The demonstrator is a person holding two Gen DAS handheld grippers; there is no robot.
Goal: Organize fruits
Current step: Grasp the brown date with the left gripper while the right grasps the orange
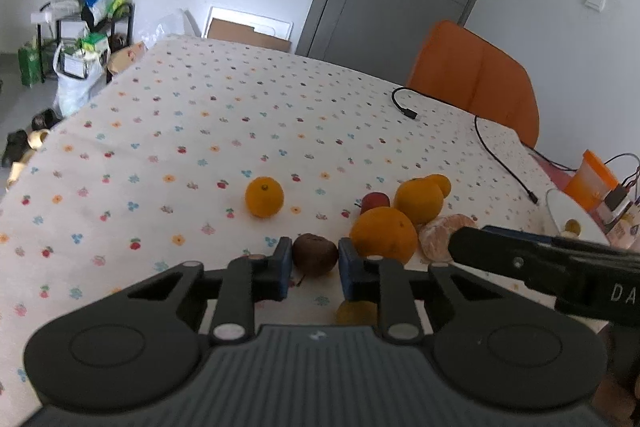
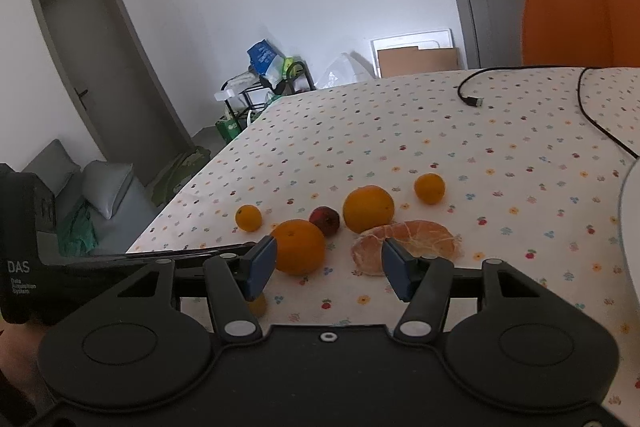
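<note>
Dark fruit (image 1: 315,253) — left gripper (image 1: 314,267) clamped.

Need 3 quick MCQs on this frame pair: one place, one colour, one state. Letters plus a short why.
1. The chair is:
A. grey
B. orange
C. blue

2. The peeled citrus lies:
A. on the cloth, beside an orange
B. on the chair
C. on the floor

3. The left gripper is:
A. open, nothing between its fingers
B. shut on an orange
C. shut on the dark fruit

Key:
1 B: its back shows orange behind the table in both views.
2 A: the right wrist view shows it on the flowered cloth, right next to a big orange.
3 C: in the left wrist view both blue pads press the dark fruit's sides.
</note>
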